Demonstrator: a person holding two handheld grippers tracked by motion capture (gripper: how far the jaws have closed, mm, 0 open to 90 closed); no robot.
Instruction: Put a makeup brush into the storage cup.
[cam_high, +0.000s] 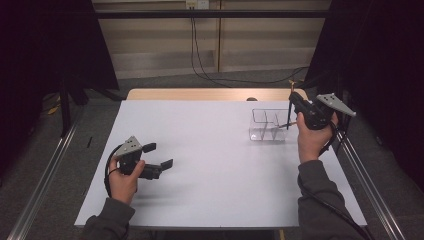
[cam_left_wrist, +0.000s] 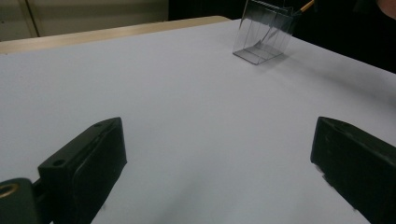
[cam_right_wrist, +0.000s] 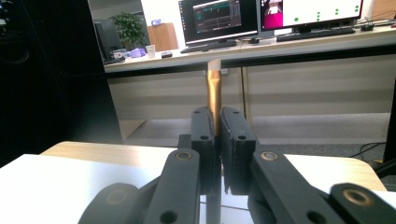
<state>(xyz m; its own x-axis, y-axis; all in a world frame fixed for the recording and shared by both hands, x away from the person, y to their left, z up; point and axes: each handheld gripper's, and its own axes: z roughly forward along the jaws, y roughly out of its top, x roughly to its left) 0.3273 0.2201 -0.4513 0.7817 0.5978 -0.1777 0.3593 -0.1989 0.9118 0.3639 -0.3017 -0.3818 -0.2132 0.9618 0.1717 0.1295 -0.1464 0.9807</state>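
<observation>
Right gripper (cam_high: 291, 100) fingers are clamping a slim brush (cam_right_wrist: 214, 93) upright, its lower end dipping into the clear divided box (cam_high: 268, 125) on the white tabletop (cam_high: 210, 150). Left gripper (cam_high: 159, 155) is resting well apart, fingers gaping open over bare tabletop; nothing is lying between the two.

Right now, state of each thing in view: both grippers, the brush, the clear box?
left gripper: jaws open, nothing between them, held over the table.
right gripper: jaws shut on the brush.
brush: upright between the jaws, gold end up, lower end reaching down into the clear divided box.
clear divided box: upright on the table, top open.
</observation>
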